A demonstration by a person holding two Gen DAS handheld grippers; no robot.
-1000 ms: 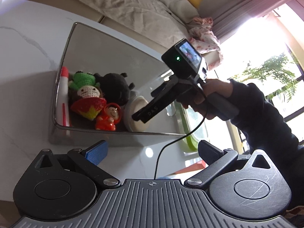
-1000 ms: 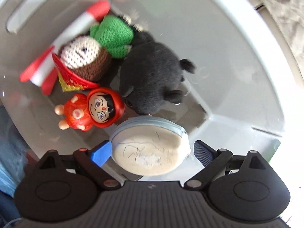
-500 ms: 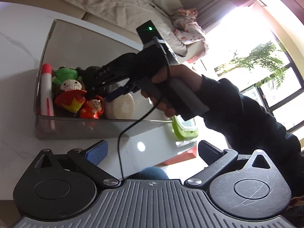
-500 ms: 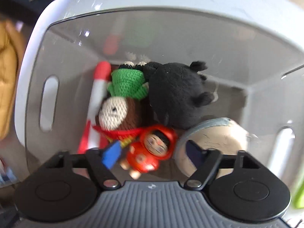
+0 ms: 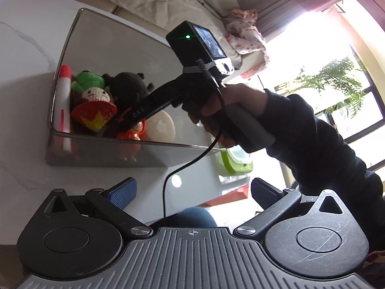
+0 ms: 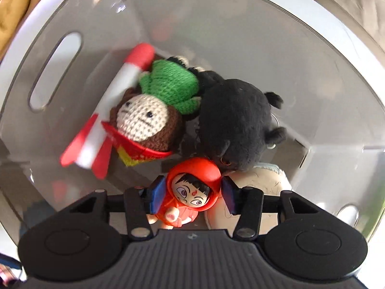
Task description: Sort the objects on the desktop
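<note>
Holding five toys, one grey storage bin (image 5: 134, 161) sits on the white marble table (image 5: 24, 48): one black plush (image 6: 238, 125), one crocheted doll (image 6: 144, 120) with a green hat, one red-and-white toy rocket (image 6: 101, 130), one round cream pouch (image 6: 267, 187), one red-hooded figurine (image 6: 192, 192). A second ago the right gripper (image 6: 191, 193) stood wide around the pouch; now its pads clamp the figurine's head inside the bin. The left gripper (image 5: 192, 190) hangs agape over the table edge, nothing between its fingers. Only the left wrist view shows the person's hand (image 5: 231, 110), a green lidded container (image 5: 237, 162) and a bed (image 5: 168, 0); only the right shows the bin's handle slot (image 6: 55, 69).
</note>
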